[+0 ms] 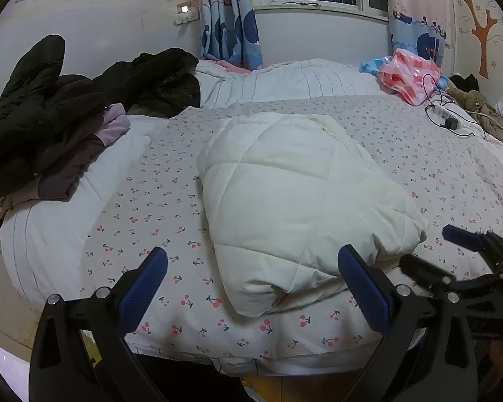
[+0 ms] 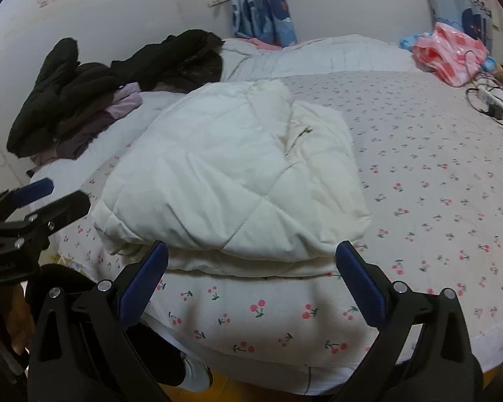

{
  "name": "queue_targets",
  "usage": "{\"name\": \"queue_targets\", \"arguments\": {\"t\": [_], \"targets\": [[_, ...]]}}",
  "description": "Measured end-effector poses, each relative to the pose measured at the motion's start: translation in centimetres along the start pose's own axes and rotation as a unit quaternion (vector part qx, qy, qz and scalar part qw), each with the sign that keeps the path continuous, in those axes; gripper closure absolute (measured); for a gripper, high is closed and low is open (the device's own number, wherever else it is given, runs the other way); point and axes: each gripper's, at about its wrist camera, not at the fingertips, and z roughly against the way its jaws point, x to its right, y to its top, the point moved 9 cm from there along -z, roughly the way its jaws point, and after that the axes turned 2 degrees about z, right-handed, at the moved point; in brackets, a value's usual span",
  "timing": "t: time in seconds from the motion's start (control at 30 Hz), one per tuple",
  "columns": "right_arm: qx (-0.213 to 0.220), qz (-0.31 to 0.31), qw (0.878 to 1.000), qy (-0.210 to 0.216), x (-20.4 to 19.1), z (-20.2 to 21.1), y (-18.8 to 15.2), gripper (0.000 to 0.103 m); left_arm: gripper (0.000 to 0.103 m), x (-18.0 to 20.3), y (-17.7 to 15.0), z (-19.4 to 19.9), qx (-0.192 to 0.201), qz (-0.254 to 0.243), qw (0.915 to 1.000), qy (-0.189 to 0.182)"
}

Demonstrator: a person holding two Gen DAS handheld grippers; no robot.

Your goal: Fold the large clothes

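Note:
A cream quilted padded garment (image 1: pixel 298 201) lies folded into a thick bundle on the cherry-print bed cover (image 1: pixel 151 207); it also shows in the right wrist view (image 2: pixel 224 181). My left gripper (image 1: pixel 253 268) is open and empty at the bundle's near left corner, above the bed's front edge. My right gripper (image 2: pixel 251 261) is open and empty, its fingers just short of the bundle's near edge. The right gripper shows at the right of the left wrist view (image 1: pixel 436 251). The left gripper shows at the left of the right wrist view (image 2: pixel 50 194).
A heap of black and purple clothes (image 1: pixel 67 107) lies at the bed's far left. A pink plastic bag (image 1: pixel 409 73) and a power strip with cables (image 1: pixel 447 117) lie at the far right. A striped white duvet (image 1: pixel 285 80) lies at the back under the window.

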Motion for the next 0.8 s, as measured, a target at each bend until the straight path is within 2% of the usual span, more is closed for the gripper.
{"name": "queue_targets", "arguments": {"t": [0.27,0.8], "targets": [[0.0,-0.002,1.0,-0.025,0.0,1.5,1.6,0.006,0.006,-0.3,0.1,0.5,-0.006,0.004,0.9999,0.009],[-0.024,0.008,0.999,-0.028,-1.3,1.9,2.7,0.006,0.006,-0.7,0.2,0.8,-0.009,0.015,0.9998,0.001]]}}
